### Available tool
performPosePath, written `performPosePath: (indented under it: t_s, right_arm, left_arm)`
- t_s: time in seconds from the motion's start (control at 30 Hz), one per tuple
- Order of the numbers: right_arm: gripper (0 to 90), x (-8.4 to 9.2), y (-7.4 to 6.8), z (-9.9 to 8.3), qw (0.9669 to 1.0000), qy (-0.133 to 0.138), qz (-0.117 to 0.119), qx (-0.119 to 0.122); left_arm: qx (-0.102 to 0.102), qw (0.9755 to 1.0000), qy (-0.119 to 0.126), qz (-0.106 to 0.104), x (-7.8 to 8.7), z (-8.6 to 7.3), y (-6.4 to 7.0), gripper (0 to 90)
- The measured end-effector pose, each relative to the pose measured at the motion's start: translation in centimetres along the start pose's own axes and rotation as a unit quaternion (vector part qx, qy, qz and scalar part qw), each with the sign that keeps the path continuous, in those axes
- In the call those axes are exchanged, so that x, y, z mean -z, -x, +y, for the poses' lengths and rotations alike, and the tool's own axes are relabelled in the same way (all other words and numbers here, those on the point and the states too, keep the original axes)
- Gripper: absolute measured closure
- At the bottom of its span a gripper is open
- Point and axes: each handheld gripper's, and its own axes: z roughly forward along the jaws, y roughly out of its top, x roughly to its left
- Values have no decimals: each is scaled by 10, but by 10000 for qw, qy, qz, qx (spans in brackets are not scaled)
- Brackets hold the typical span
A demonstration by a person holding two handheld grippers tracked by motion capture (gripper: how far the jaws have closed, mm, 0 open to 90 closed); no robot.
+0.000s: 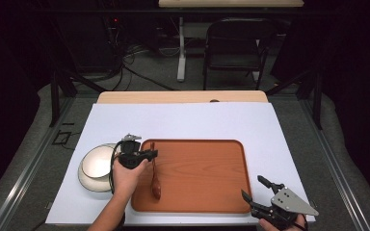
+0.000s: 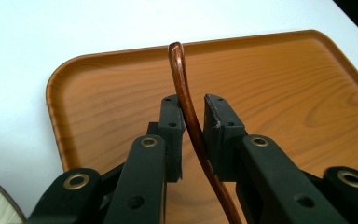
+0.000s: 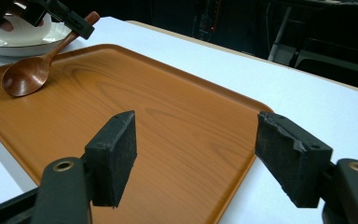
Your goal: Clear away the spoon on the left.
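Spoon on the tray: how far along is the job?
Done: the spoon rests its scoop on the tray. In hand: the left gripper has its fingers flanking the handle, with a gap on one side. Left, probably: backing that gripper away. The right gripper hangs open.

One camera looks down from above; two ride close along the jaws, all sharing the tray (image 1: 212, 163).

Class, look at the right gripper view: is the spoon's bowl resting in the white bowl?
No, the spoon has its bowl on the wooden tray, while the white bowl sits beside the tray.
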Motion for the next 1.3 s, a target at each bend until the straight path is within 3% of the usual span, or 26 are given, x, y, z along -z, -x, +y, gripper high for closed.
performPosePath:
  t_s: [0.7, 1.13, 1.3]
  right_arm:
    - [289, -2, -2, 1, 10000, 1, 81, 19]
    - [289, -2, -2, 1, 10000, 8, 98, 8]
    - [289, -2, -2, 2, 10000, 9, 95, 7]
  left_arm:
    - [225, 9990, -141, 360, -24, -5, -9, 721]
    - [-87, 9967, -256, 762, -29, -8, -7, 636]
    - [-291, 9957, -201, 856, -26, -9, -5, 542]
